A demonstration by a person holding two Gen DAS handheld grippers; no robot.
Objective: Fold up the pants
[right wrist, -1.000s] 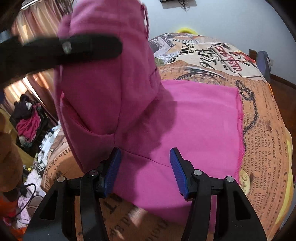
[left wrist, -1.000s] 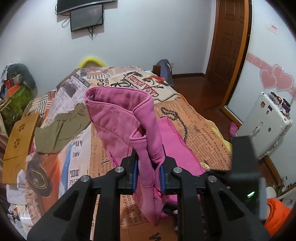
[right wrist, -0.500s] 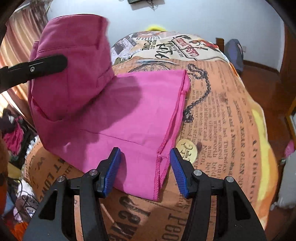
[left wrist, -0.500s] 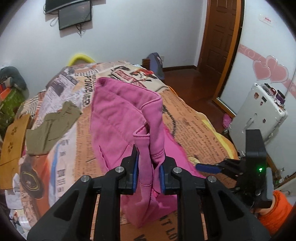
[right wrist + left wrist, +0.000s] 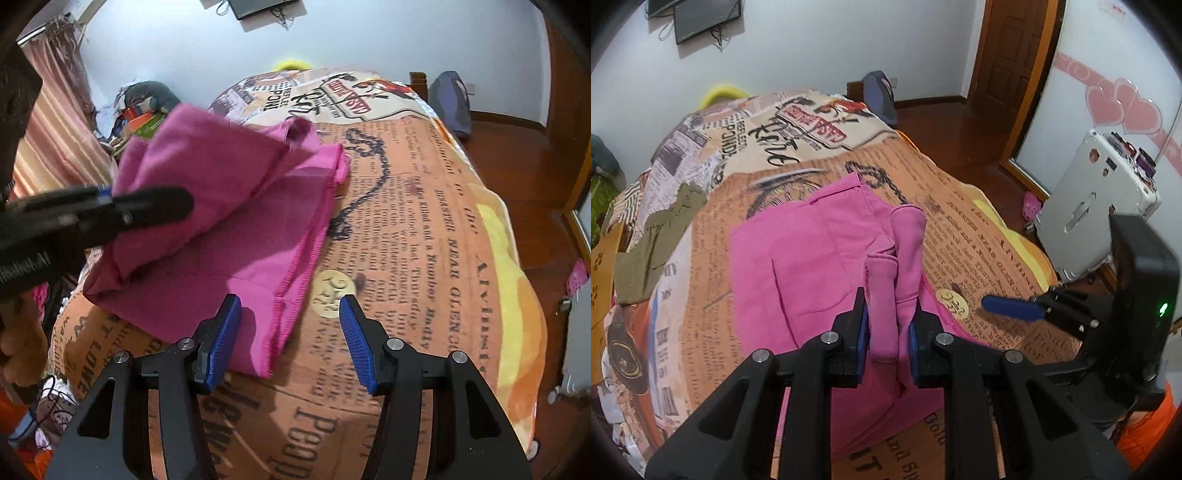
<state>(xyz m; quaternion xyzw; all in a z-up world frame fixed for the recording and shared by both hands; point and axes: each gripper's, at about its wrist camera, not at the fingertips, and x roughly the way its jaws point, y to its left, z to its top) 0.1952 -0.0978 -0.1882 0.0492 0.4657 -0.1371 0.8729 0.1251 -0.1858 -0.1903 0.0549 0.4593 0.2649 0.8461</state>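
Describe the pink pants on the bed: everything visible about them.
The pink pants are soft, matte cloth with stitched seams and a rough hem along one edge. They lie partly folded on the newspaper-print bedspread, the lower layer flat, an upper flap lifted over it. The left gripper has its jaws shut on a bunched fold of that flap. The right gripper is open, its jaws straddling the hem edge without gripping it.
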